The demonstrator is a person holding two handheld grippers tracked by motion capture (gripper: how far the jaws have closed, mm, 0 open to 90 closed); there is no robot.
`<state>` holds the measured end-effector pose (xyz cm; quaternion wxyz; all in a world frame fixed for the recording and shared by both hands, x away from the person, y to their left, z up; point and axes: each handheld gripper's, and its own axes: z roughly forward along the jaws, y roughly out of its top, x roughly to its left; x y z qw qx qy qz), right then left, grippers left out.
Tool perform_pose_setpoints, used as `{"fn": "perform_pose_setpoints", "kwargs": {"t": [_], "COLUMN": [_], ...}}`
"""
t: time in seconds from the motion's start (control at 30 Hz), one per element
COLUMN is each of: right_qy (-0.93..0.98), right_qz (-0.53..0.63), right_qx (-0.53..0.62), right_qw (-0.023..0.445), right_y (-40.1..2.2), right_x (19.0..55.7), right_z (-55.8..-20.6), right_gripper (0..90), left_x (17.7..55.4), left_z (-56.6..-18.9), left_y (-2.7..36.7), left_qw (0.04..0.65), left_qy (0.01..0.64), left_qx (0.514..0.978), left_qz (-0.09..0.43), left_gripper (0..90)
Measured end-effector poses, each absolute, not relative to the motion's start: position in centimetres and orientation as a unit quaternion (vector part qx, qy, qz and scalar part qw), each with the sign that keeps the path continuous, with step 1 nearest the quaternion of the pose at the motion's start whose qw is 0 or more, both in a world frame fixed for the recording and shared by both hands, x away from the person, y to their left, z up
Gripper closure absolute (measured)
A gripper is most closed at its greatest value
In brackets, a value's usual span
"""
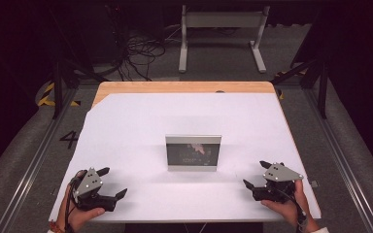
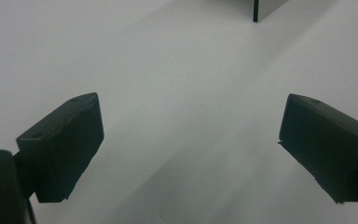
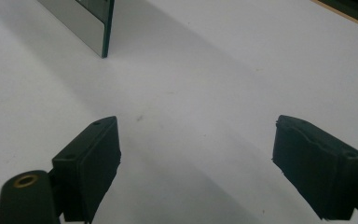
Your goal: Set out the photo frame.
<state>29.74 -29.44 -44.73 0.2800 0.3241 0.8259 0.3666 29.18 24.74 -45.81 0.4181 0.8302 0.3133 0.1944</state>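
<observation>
Both of your grippers rest apart on the white table (image 1: 141, 121).
Your left gripper (image 1: 112, 183) and right gripper (image 1: 256, 174) have jaws spread wide, holding nothing; the upright silver-framed rectangular mirror panel (image 1: 193, 152) stands between them, mid-table.

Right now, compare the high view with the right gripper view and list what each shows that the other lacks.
High view alone: both hands, the left gripper, the floor cables and the white stand beyond the table. Right gripper view alone: the box's thin side edge close up. Shared: the white table, the silver box and the open right gripper.
</observation>
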Motion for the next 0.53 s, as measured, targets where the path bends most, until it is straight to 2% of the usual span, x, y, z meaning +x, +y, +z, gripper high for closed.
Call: {"fn": "perform_pose_setpoints", "kwargs": {"t": [0.13, 0.53], "right_qy": [0.827, 0.828], "right_qz": [0.359, 0.363], "right_qx": [0.320, 0.320], "right_qw": [0.290, 0.283], "right_y": [-29.34, -29.05], "right_x": [29.60, 29.54], "right_z": [-44.70, -44.70], "right_gripper": [14.8, 14.7], "left_x": [29.49, 29.41], "left_z": [-45.95, -45.93], "left_y": [24.67, 24.52], "left_qw": [0.414, 0.420], "left_qy": [0.319, 0.320], "left_qx": [0.831, 0.829], "left_qz": [0.191, 0.185], "left_gripper": [6.6, 7.9]}}
